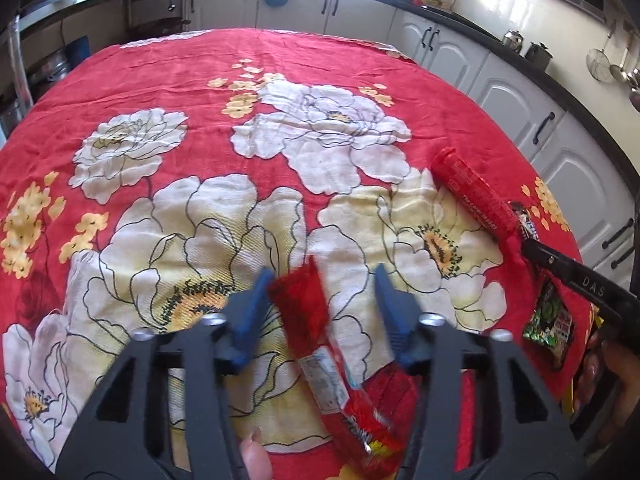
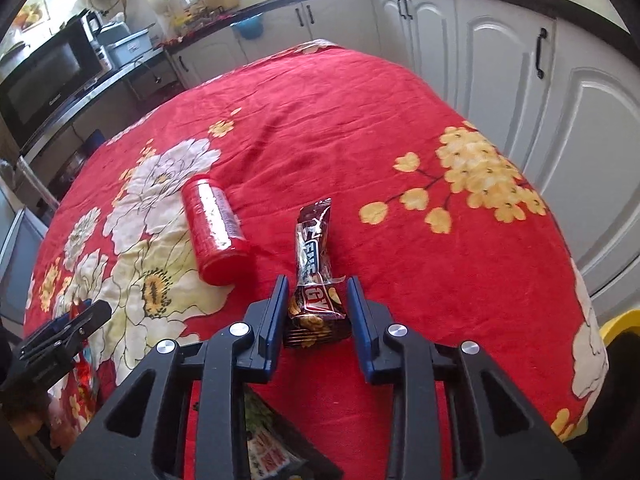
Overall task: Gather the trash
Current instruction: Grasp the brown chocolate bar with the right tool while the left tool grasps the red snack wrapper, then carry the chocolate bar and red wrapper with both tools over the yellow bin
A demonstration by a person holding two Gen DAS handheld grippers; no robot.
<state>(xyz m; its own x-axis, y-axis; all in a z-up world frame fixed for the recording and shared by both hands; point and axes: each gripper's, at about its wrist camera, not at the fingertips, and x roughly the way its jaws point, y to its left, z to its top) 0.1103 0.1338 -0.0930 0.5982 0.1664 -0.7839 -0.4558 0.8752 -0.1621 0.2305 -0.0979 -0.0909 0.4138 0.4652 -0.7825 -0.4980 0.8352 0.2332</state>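
My left gripper (image 1: 323,280) is open over the flowered red tablecloth (image 1: 280,64). A red snack wrapper (image 1: 316,344) lies lengthwise between its blue fingers, touching neither; the wrapper's far end is blurred. In the right wrist view my right gripper (image 2: 318,286) has its blue pads against both sides of the near end of a brown snack bar wrapper (image 2: 314,248), which rests on the cloth. A red cylindrical canister (image 2: 216,232) lies on its side just left of the bar. From the left wrist view the canister (image 1: 476,196) shows at the right, with the right gripper (image 1: 536,250) at its near end.
A green and black foil packet (image 1: 548,320) lies near the table's right edge, under the right gripper. White cabinets (image 2: 500,60) run close along the far and right sides. A yellow object (image 2: 620,320) sits beyond the right edge. A hand (image 1: 600,380) holds the right gripper.
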